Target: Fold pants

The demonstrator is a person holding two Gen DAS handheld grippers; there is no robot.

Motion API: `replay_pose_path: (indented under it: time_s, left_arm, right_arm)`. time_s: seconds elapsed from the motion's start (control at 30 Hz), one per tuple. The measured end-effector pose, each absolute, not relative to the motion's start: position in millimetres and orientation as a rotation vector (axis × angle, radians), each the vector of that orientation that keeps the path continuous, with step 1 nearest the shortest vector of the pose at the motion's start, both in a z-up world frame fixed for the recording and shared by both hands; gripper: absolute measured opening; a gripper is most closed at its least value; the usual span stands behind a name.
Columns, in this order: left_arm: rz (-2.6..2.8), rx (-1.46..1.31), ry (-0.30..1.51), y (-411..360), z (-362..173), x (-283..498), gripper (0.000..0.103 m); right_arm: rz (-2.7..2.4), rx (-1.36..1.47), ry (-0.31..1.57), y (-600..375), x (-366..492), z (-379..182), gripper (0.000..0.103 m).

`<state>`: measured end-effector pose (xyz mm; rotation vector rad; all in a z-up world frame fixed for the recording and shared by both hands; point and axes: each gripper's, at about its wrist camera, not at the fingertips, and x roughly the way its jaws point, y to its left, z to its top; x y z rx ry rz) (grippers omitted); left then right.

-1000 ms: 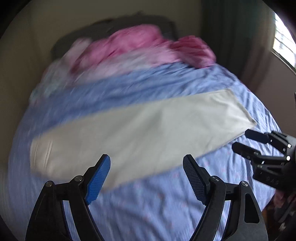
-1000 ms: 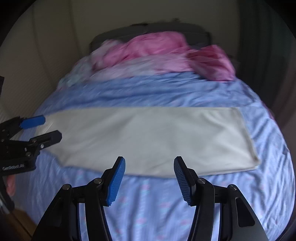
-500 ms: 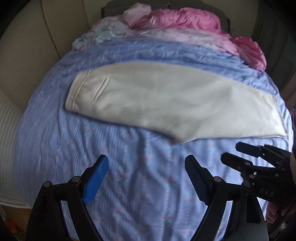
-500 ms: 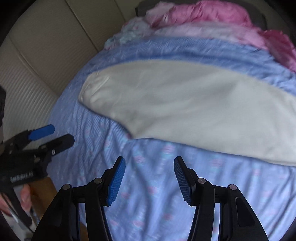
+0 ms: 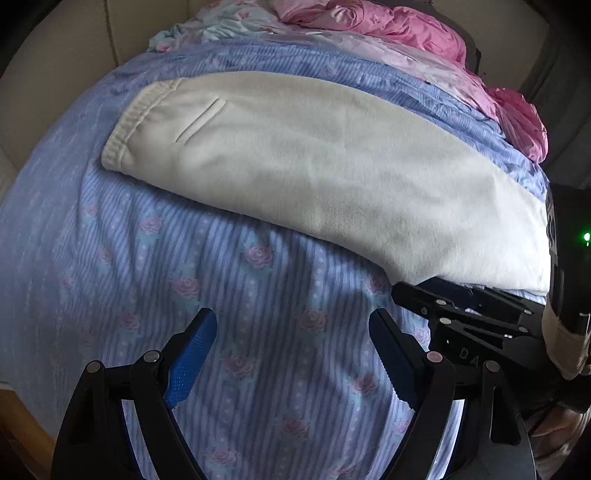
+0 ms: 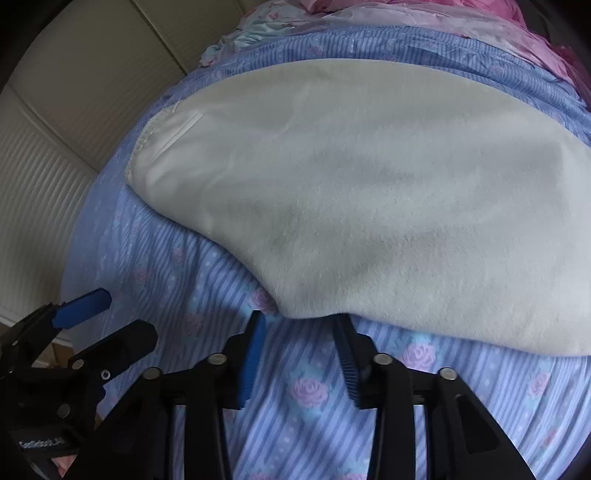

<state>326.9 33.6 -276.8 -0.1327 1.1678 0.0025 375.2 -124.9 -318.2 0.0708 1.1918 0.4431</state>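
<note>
1. Here the cream pants (image 5: 314,158) lie flat on the bed, folded lengthwise into one long band, the ribbed elastic waistband (image 5: 125,133) at the left end and the leg hem at the right.
2. A slit pocket (image 5: 199,120) runs slantwise just beside the waistband.
3. The cloth looks thick, soft and slightly fuzzy, with a rounded bulge along its near edge.
4. The pants rest on a blue striped sheet (image 5: 207,280) printed with small pink roses; the sheet is lightly creased.
5. Crumpled pink bedding (image 5: 406,26) and a pale floral piece (image 5: 221,22) are heaped at the far end of the bed.
6. A cream padded wall panel (image 6: 85,85) stands beside the bed on the left.
7. The left gripper (image 5: 291,350) hovers over bare sheet near the pants, its blue-padded jaws spread wide with nothing between them.
8. The right gripper (image 6: 301,328) points at the near edge of the pants; its jaws have just been closing and stand narrow, the tips just beside the cloth, with only sheet visible between them.
</note>
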Motion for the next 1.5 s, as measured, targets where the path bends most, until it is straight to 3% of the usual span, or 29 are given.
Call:
replay_pose_path:
  time_s: [0.23,0.67,0.87,0.97,1.17,1.3,1.33,1.5]
  left_arm:
    - [0.001,-0.151,1.155,45,-274,328,0.084]
    - [-0.005,-0.140,1.172,46,-277,318,0.084]
    - [0.014,-0.158,1.163,51,-275,316,0.084]
    - [0.018,-0.165,1.170,52,-276,317,0.084]
    - [0.001,-0.118,1.162,45,-271,318,0.084]
    - [0.007,-0.129,1.156,48,-267,319,0.084]
    - [0.011,-0.133,1.158,49,-267,319,0.084]
    - [0.017,-0.110,1.161,48,-263,321,0.084]
  right_arm:
    - [0.448,0.037,1.098,-119,382,-293,0.036]
    - [0.476,-0.007,1.195,-103,375,-325,0.036]
    - [0.454,-0.025,1.056,-105,373,-294,0.036]
    - [0.444,-0.042,1.097,-103,382,-307,0.036]
    - [0.407,-0.104,1.121,-97,383,-324,0.012]
    - [0.430,-0.098,1.110,-94,373,-302,0.009]
    - [0.448,-0.114,1.125,-90,369,-303,0.005]
    - [0.451,-0.140,1.176,-91,370,-320,0.005]
